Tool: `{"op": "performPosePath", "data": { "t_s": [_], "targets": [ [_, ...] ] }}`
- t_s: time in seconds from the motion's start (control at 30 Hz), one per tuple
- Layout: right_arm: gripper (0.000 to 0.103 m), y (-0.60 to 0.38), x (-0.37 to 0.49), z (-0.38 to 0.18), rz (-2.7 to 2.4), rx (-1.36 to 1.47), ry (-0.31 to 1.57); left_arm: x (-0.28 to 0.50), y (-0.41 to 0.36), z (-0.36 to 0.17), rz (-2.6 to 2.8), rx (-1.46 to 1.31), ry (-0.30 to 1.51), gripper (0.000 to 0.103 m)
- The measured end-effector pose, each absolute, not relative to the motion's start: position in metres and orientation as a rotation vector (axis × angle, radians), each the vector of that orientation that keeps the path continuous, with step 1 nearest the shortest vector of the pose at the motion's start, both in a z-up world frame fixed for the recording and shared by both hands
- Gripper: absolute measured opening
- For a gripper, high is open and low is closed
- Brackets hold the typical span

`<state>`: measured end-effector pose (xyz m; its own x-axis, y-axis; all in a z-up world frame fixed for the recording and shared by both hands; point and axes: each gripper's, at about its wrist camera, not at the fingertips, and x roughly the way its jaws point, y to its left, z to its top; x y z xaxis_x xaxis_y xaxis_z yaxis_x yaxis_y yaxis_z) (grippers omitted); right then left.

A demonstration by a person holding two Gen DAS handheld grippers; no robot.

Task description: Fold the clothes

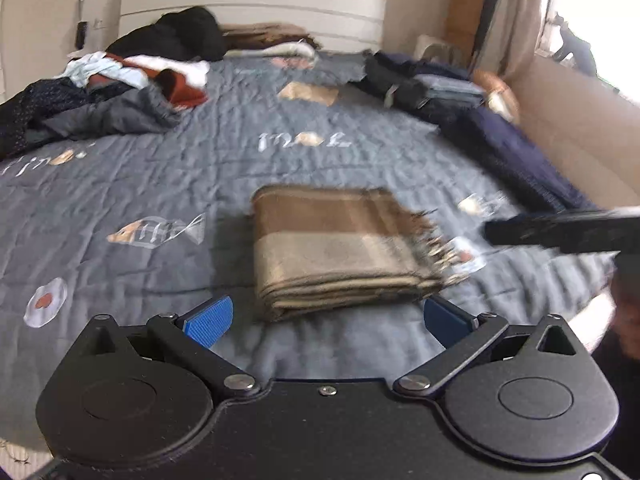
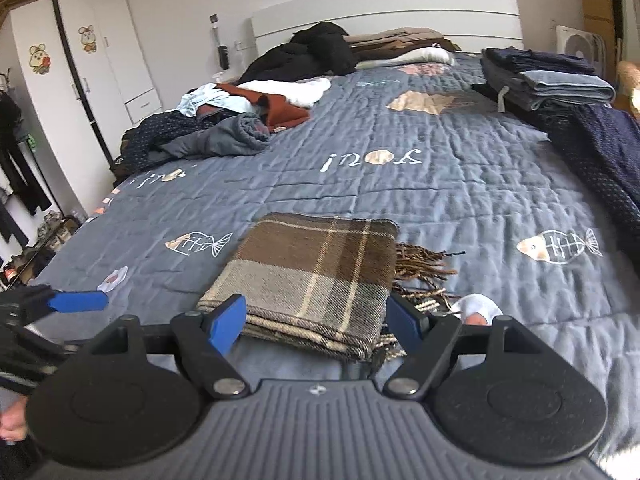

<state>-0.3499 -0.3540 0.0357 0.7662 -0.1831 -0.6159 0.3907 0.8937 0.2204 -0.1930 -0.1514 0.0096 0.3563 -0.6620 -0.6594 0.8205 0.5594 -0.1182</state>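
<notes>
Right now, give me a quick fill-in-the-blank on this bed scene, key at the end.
1. The folded plaid scarf lies on a ____ quilt.
2. The scarf's fringe sticks out on the ____ side in the right wrist view.
3. The right gripper has its jaws ____, straddling the scarf's near edge.
4. The unfolded heap of clothes is on the bed's ____ side.

Missing: blue-grey; right; open; left

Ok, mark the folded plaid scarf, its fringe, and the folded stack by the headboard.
Plaid scarf (image 2: 312, 276), right wrist view, top face.
Fringe (image 2: 424, 268), right wrist view, loose tassels.
Folded stack (image 2: 560, 80), right wrist view, top light-blue piece.
</notes>
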Motion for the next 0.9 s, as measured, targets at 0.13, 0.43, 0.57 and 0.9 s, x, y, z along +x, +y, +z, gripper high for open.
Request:
{"op": "performPosePath", "data": {
  "t_s": [0.13,0.43,0.57,0.9],
  "targets": [
    [0.076,-0.345,-0.356,0.032,-0.351,0.341,0.641,-0.185,-0.151,0.008,-0.938,0.243,0.754,0.103],
    [0.076,-0.337,-0.360,0.022,-0.404,0.357,0.657,-0.188,-0.162,0.009,-0.949,0.266,0.745,0.103],
    [0.076,-0.342,-0.359,0.020,-0.418,0.359,0.665,-0.186,-0.169,0.002,-0.933,0.284,0.762,0.103],
    [0.076,-0.348,-0.358,0.016,-0.422,0.367,0.679,-0.191,-0.171,-0.002,-0.934,0.291,0.733,0.103]
  ]
}}
